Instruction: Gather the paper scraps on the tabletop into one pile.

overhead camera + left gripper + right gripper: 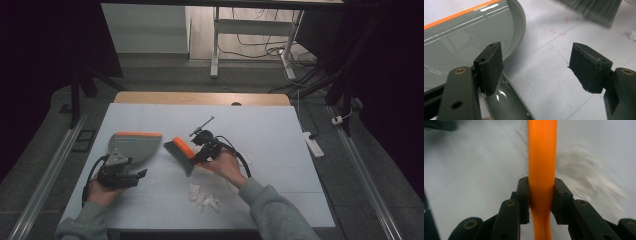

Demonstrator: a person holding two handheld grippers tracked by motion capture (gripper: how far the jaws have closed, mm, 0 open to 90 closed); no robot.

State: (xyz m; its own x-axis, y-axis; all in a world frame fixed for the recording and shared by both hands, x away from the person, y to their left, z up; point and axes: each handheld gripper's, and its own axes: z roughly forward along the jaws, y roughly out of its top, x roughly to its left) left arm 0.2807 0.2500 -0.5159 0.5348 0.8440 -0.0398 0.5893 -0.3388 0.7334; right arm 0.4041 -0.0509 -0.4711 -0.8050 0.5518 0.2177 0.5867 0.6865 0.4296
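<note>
A grey dustpan with an orange front lip lies on the white table cover, left of centre. My left gripper hovers at its near end, open. In the left gripper view the gripper has its jaws wide apart; the dustpan's bowl sits beyond the left jaw and its handle runs beneath it. A hand brush with grey bristles and an orange handle is tilted over the table centre. My right gripper is shut on that handle. The bristles look blurred.
Crumpled white paper scraps lie on the table cover near the front, with more by the right hand. A small metal tool rests behind the brush. Desk legs and cables stand on the floor beyond.
</note>
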